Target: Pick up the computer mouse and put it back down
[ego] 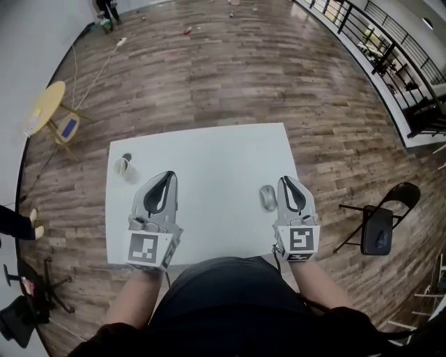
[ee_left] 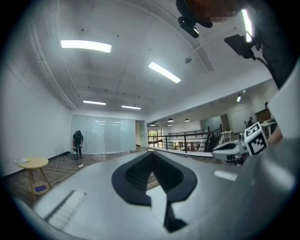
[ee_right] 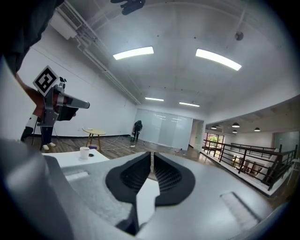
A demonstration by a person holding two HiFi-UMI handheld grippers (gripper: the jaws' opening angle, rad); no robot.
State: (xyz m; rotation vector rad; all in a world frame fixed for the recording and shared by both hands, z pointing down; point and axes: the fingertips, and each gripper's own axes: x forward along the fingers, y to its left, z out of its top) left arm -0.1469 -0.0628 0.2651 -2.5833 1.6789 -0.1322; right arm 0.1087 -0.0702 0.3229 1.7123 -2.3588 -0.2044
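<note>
Nearest the wearer, the left tongs (ego: pixel 169 176) and the right tongs (ego: pixel 287 181) are held out side by side over the near half of the white worktop (ego: pixel 209 150), both aimed away from the body. Each gripper view shows its black pads pressed together with nothing between them, so neither pair carries anything. The computer mouse (ego: pixel 267 198) lies flat on the worktop, just to the left of the right tongs and well to the right of the left tongs. It sits free of any grip, on the side where the right tongs can reach it most easily. Both gripper views look level across the room rather than down at the surface, which suggests the tongs are raised clear of the mouse. The left tongs seem to be kept aside simply to stay out of the way. Further left of the mouse, beyond the left tongs, a small white cup (ego: pixel 123 167) stands near the worktop's edge, too far off to interfere. Right of the mouse, off the worktop, a dark folding chair (ego: pixel 380 230) stands on the wooden floor (ego: pixel 209 70). Far to the mouse's left is a round yellow table (ego: pixel 47 104). Beyond the mouse, a black railing (ego: pixel 376 35) runs at the upper right and a person (ego: pixel 106 8) stands at the far wall.
</note>
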